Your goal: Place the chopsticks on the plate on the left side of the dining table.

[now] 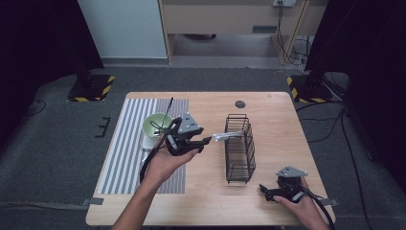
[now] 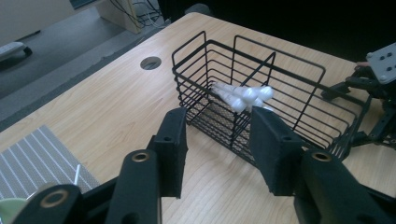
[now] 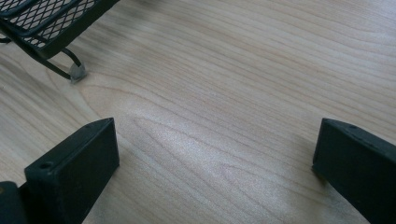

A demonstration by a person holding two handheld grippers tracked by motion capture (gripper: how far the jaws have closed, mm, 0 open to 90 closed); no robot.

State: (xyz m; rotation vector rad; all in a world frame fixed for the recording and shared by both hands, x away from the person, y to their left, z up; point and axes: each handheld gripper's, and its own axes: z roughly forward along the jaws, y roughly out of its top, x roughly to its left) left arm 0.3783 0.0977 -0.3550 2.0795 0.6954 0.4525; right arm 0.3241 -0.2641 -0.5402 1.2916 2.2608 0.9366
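Nearest the high camera, two bare forearms reach in from the bottom edge onto a light wooden worktop [image 1: 210, 201], each hand holding black two-jaw tongs. At the near right corner the right tongs [image 1: 266, 190] sit low by the worktop, jaws pointing left; in the right gripper view their jaws stand spread wide with only bare wood between them, and one small foot of a black wire basket [image 3: 51, 21] shows at the upper left.

Left tongs [image 1: 207, 142] are held above the middle of the worktop, pointing right toward the black wire basket [image 1: 240, 148], a long narrow rack that stands upright right of centre. In the left gripper view their jaws are parted with nothing between them, and beyond them a bundle of white plastic utensils [image 2: 243, 95] lies partly inside the basket, across its near long side. From above, the utensils [image 1: 227, 135] poke out over the basket's left rim, just beyond the jaw tips; whether they touch the tips I cannot tell.

Behind the left hand, a pale green bowl [image 1: 154, 125] rests on a grey and white striped mat [image 1: 124, 158] covering the worktop's left part. A dark round hole [image 1: 240, 104] sits near the worktop's far edge
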